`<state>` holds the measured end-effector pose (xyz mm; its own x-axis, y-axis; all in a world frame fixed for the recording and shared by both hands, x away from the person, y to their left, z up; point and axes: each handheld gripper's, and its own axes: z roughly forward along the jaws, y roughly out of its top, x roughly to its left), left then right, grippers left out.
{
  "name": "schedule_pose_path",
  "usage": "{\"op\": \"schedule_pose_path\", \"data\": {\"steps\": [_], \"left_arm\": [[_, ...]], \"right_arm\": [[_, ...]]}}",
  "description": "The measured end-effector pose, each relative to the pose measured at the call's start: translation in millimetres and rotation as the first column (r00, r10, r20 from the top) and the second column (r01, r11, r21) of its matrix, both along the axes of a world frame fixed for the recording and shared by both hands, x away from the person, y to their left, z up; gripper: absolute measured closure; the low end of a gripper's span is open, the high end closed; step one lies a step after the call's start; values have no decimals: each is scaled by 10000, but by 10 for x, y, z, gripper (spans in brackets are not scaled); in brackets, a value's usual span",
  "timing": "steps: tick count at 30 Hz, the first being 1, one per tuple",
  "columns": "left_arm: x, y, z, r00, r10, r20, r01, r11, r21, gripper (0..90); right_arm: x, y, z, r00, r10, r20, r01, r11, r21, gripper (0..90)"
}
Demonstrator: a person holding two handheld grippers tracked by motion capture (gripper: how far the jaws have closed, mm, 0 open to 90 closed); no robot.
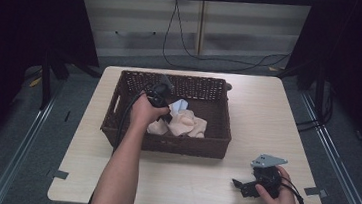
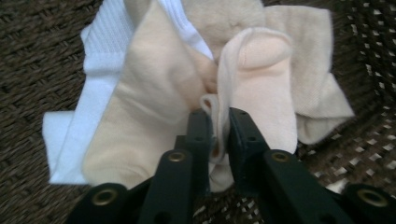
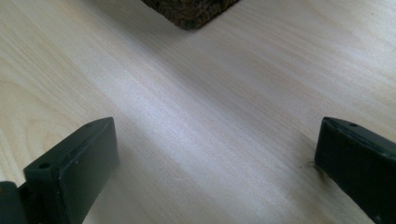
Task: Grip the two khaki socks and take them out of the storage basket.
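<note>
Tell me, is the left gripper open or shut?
Shut: the left gripper pinches a fold of peach cloth between its jaws.

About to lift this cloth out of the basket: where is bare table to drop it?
Bare table lies between the basket's front wall and the near edge, and right of the basket. Cloths crowd the basket's middle.

**Nothing to read here**

I can find no lettering, label, brand mark or number anywhere in front of me. The bench (image 1: pixel 247 123) top is plain pale wood from edge to edge, the woven basket (image 1: pixel 215 145) carries no tag that I can make out, and the cloths (image 2: pixel 154 107) in it show bare fabric, without print.
</note>
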<state>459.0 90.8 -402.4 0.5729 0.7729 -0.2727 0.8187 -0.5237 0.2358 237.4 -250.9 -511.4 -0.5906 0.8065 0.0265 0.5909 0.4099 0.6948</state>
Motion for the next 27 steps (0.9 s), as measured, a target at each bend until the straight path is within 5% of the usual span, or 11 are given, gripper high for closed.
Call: {"op": "schedule_pose_path", "data": {"steps": [11, 13, 27], "left_arm": [[-44, 81, 626, 9978, -602, -276, 600, 9982, -81, 826], [-50, 105, 707, 9982, -537, -272, 528, 9981, -329, 827], [-145, 180, 1218, 9985, -534, -118, 532, 9984, -165, 829]], "right_arm": [[0, -2, 2, 10000, 10, -22, -10, 10000, -14, 0], [0, -1, 2, 10000, 10, -19, -10, 10000, -15, 0], [-1, -2, 2, 10000, 8, -23, -8, 10000, -18, 0]]}}
